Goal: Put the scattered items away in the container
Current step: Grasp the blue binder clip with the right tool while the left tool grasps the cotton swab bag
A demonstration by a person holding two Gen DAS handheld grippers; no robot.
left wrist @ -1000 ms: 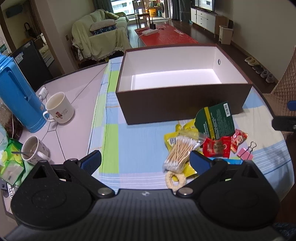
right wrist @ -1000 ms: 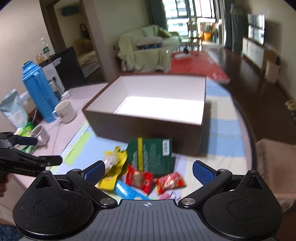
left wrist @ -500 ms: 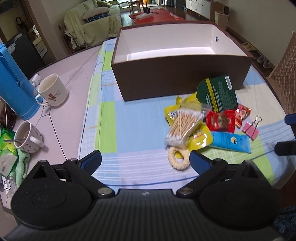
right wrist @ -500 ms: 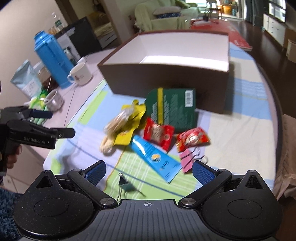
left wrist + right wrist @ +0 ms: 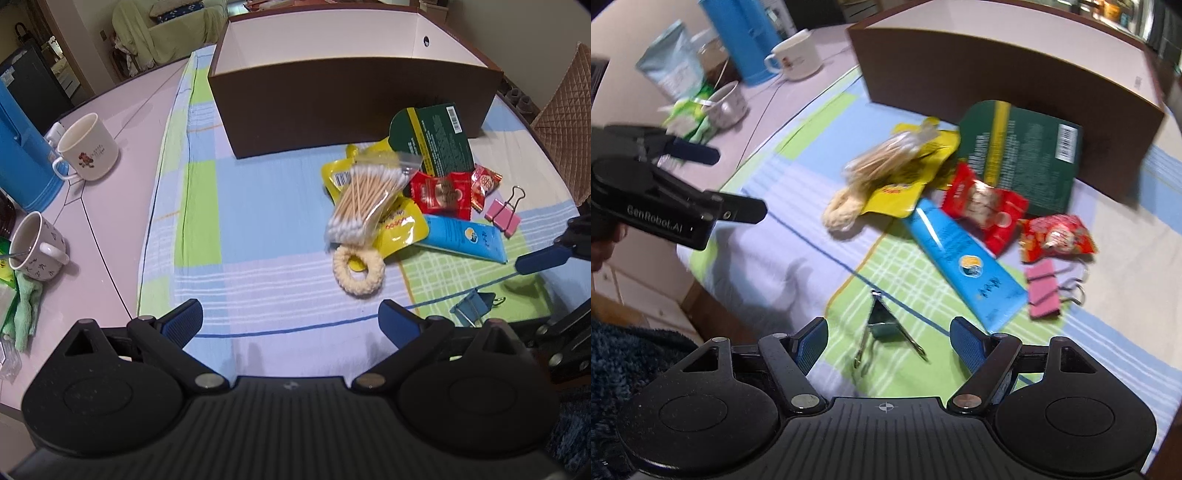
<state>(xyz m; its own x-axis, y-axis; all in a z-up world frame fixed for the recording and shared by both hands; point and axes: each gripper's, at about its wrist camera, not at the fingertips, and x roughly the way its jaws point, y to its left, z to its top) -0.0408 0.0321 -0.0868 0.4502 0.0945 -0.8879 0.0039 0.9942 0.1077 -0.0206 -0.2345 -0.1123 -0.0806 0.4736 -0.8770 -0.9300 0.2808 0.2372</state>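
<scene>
The brown box, white inside, stands open at the back of the checked cloth. In front of it lies a heap: a bag of cotton swabs, a yellow pouch, a cream ring, a blue tube, two red packets, a green packet and a pink binder clip. My left gripper is open over bare cloth, left of the heap. My right gripper is open, low over the cloth, with a dark binder clip lying between its fingers.
Left of the cloth stand a blue thermos, a white mug and a patterned cup. A quilted chair is at the right. The table's near edge runs just under the left gripper.
Both grippers have dropped and tipped down toward the table, so the box's inside is mostly out of sight. The right gripper now straddles the dark binder clip.
</scene>
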